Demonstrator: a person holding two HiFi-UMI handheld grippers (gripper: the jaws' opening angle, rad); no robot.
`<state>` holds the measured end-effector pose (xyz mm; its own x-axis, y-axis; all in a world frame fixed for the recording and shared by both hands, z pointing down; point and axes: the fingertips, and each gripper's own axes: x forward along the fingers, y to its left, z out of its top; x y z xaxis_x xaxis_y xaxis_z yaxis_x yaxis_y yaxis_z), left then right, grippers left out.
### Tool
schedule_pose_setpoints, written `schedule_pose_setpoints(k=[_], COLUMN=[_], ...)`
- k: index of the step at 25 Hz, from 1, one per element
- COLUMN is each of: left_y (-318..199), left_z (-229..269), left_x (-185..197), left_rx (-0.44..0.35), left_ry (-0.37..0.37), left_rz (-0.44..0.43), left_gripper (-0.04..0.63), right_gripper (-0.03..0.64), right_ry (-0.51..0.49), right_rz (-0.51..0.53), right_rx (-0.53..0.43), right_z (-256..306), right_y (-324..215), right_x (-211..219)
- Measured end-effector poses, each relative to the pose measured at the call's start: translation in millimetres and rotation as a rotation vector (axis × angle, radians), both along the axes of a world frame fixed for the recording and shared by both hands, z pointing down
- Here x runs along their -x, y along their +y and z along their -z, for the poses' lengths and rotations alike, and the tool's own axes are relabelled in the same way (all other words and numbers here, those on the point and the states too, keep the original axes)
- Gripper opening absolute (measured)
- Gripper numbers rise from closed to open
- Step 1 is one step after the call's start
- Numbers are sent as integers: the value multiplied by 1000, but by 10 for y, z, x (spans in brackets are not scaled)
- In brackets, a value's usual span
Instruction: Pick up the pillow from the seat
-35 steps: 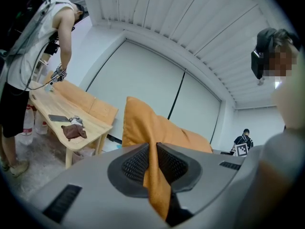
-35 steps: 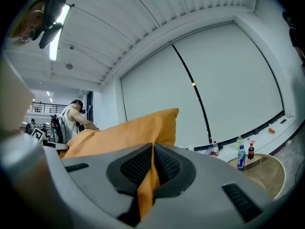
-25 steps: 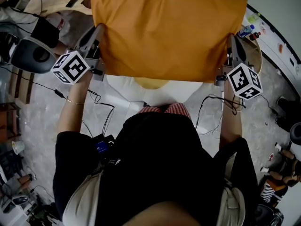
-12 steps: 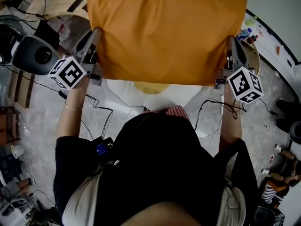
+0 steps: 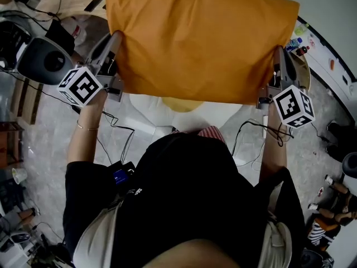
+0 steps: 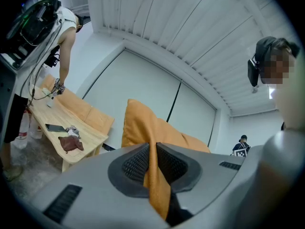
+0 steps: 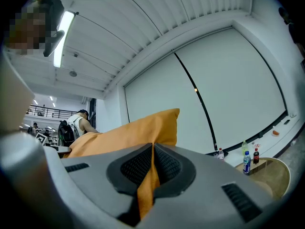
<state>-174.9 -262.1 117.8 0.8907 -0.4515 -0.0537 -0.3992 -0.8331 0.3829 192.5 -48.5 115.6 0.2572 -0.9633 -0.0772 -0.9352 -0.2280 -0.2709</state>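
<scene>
Pillow [image 5: 195, 38], top cut off, pinched at its sides by left hand-held gripper [image 5: 117, 36] and right hand-held gripper [image 5: 277, 51].

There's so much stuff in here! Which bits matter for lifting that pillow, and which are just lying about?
In the job:
- orange pillow
- left gripper and right gripper, jaws shut on its side edges
- white seat below it

Just lying about:
- drink bottles
- round wooden table
- cables on the floor
- brown cloth on the wooden bench
</scene>
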Motion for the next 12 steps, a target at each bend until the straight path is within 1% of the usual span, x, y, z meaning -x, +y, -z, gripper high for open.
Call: schedule_pose_setpoints(k=[8,12], left_y=[-16,-18], left_z=[-22,-41], left_x=[-21,-25], left_rx=[14,30], left_ry=[3,21], left_rz=[2,-13], left_gripper=[55,55], right_gripper=[28,28], right_ry=[6,7], right_rz=[0,-3], right_rx=[15,16], right_z=[-10,6], right_y=[-9,5], right_x=[-19,-12])
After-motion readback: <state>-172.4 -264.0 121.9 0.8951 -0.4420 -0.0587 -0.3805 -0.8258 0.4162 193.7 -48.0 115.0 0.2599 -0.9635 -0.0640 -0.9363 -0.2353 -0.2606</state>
